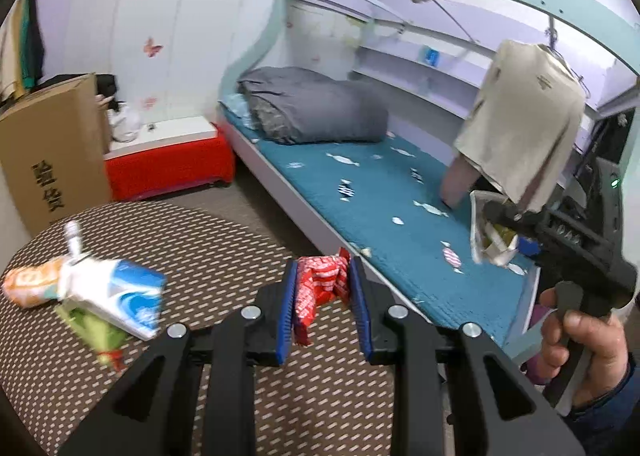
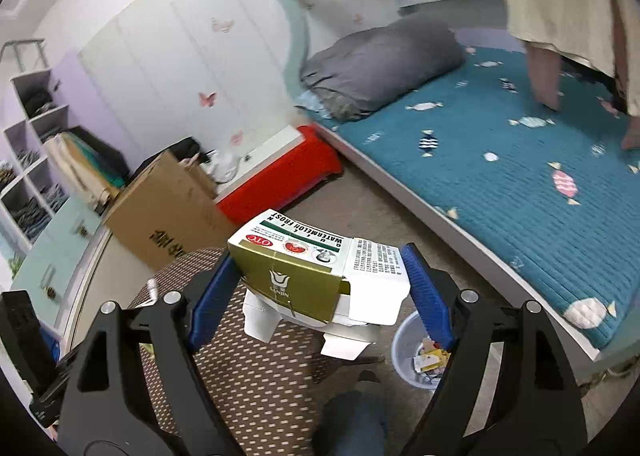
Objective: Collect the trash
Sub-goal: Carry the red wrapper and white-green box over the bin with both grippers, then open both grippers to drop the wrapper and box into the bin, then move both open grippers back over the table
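Note:
My left gripper (image 1: 323,288) is shut on a crumpled red-and-white wrapper (image 1: 318,288), held above the round patterned table (image 1: 224,240). A blue-and-white packet (image 1: 128,296), an orange packet (image 1: 30,286) and a green wrapper (image 1: 96,330) lie on the table's left. My right gripper (image 2: 316,276) is shut on a gold-and-white medicine box (image 2: 316,276) with open flaps. It is held between the table (image 2: 248,368) and a small translucent bin (image 2: 420,352) on the floor. The right gripper also shows in the left wrist view (image 1: 496,232), holding the box over the bed.
A bed with a teal mattress (image 1: 380,192) and grey bedding (image 1: 316,108) runs along the right. A cardboard box (image 1: 48,152) and a red storage box (image 1: 168,164) stand by the wall. A beige shirt (image 1: 524,116) hangs over the bed. White shelves (image 2: 28,160) stand at the left.

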Demonstrator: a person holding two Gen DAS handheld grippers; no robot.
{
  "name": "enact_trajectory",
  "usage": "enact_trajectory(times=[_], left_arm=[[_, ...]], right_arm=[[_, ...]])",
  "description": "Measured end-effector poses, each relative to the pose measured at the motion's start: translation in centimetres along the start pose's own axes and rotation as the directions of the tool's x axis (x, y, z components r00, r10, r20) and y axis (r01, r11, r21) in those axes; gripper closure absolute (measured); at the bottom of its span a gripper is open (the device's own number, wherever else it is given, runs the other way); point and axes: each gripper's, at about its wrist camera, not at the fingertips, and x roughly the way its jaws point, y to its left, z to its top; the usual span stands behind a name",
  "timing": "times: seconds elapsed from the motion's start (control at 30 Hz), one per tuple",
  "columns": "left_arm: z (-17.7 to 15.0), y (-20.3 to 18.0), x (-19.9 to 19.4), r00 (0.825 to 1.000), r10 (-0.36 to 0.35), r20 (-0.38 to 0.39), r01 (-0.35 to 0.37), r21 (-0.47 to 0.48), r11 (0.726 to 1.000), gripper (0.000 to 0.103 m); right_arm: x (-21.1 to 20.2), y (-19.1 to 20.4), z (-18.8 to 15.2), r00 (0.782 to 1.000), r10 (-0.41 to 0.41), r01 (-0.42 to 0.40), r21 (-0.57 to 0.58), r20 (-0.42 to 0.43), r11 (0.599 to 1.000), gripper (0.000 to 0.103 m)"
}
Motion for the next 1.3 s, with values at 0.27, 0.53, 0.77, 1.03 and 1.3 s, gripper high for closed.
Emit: enact_trajectory(times=[0.27,0.53,0.77,1.03,1.3], left_arm=[[0.9,-4.7,6.5,0.993,-0.076,-0.091,0.078,0.019,0.997,0.078],[0.3,-8.1,15.3,0.964,-0.076,-0.256,0.092,0.051,0.994,0.078],[-1.9,-9.2,22.9,0.9,-0.038,-0.434,0.083,0.084,0.993,0.078],[-3.2,-10.0,27.8,0.834,0.004,-0.551,0.076,0.122,0.99,0.059],[-2.6,-9.9,28.1,0.831,0.051,-0.554,0.038,0.149,0.988,0.016]], right_arm=[[4.0,-7.0,-0.4,0.997,-0.023,0.036,0.164,-0.079,0.986,0.024],[9.8,-11.9,-2.2,0.981,-0.054,0.101,0.255,-0.187,0.962,0.023],[14.1,-15.2,-4.2,0.964,-0.037,0.13,0.348,-0.262,0.928,0.023],[17.6,-18.1,-6.0,0.943,-0.033,0.181,0.425,-0.332,0.887,0.015],[17.6,-18.9,-6.8,0.932,-0.063,0.226,0.438,-0.356,0.87,0.006]])
